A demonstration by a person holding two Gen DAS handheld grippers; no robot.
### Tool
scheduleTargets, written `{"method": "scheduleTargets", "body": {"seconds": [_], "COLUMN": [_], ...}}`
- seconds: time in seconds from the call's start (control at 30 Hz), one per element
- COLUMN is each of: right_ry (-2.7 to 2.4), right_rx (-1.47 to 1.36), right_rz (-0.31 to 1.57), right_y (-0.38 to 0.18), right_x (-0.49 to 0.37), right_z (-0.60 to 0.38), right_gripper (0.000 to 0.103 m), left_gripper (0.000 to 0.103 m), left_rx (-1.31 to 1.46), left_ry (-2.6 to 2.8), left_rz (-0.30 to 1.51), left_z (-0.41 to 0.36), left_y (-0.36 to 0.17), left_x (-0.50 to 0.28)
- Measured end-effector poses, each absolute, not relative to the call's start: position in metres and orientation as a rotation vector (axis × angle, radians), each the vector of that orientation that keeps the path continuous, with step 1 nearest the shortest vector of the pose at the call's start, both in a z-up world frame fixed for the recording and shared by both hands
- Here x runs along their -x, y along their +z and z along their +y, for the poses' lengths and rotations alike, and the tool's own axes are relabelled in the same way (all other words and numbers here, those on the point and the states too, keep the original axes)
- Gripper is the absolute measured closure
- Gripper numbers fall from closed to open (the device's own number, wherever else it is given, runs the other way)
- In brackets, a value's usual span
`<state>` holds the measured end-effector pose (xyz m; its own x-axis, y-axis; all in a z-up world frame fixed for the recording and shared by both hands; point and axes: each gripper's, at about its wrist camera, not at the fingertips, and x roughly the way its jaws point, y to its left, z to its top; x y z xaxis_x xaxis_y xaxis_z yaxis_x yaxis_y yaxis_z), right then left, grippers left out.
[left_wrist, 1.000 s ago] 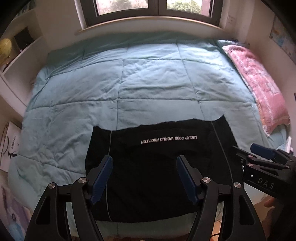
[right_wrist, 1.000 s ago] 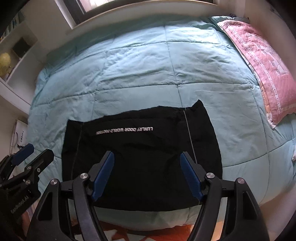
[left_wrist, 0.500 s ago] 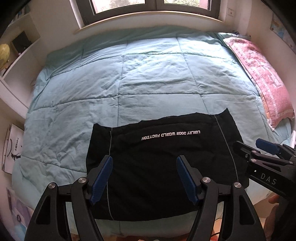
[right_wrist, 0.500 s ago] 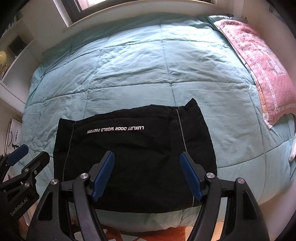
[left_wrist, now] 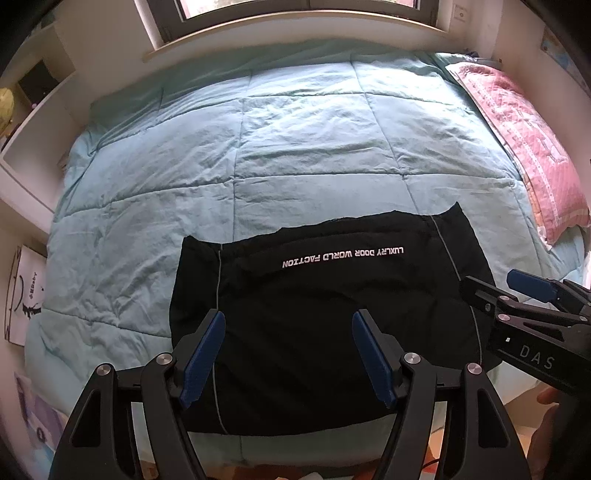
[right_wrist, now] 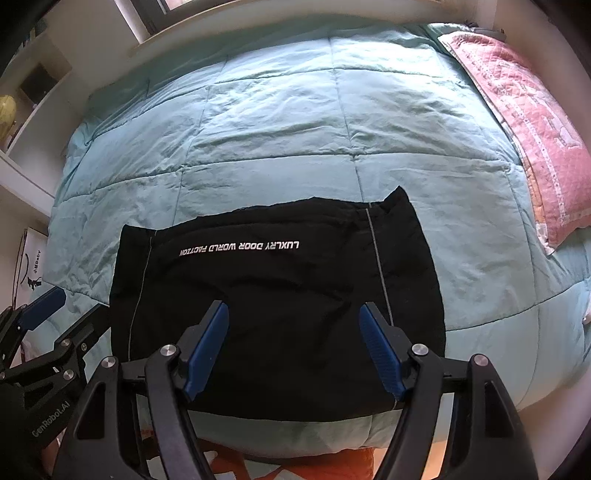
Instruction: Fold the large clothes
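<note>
A black garment [left_wrist: 325, 317] with white lettering and two thin grey side stripes lies folded into a flat rectangle near the front edge of the bed; it also shows in the right wrist view [right_wrist: 273, 302]. My left gripper [left_wrist: 288, 321] is open and empty, held above the garment's near half. My right gripper [right_wrist: 293, 314] is open and empty, also above the near half. In the left wrist view the right gripper [left_wrist: 517, 291] is over the garment's right edge. In the right wrist view the left gripper [right_wrist: 55, 314] is by its left edge.
A teal quilt [left_wrist: 295, 140] covers the bed up to a window sill [left_wrist: 295, 29] at the back. A pink pillow [left_wrist: 524, 140] lies along the right side. White shelves [left_wrist: 33, 122] stand at the left. Orange patterned floor [right_wrist: 295, 465] shows below the bed's front edge.
Both grippers have drawn back and up a little from the bed, so the garment sits slightly farther away in both views. Both stay open. The garment has not moved.
</note>
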<state>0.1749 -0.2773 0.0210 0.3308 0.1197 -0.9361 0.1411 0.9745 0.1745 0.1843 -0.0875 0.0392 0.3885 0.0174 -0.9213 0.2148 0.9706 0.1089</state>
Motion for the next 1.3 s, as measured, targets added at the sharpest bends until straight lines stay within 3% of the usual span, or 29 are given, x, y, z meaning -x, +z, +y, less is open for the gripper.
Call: {"method": "scheduleTargets", "body": {"seconds": [1.3], "right_ry": [0.023], "right_rx": [-0.266], "right_rz": [1.285], "right_y": [0.008], "right_x": [-0.176], "right_z": [-0.280], "right_gripper": [0.027], "left_gripper": [0.031], "left_rx": [-0.250], "left_ry": [-0.105], "left_rz": [1.162], "left_z": [-0.088], "left_y": [0.034], "left_x": [-0.183]}}
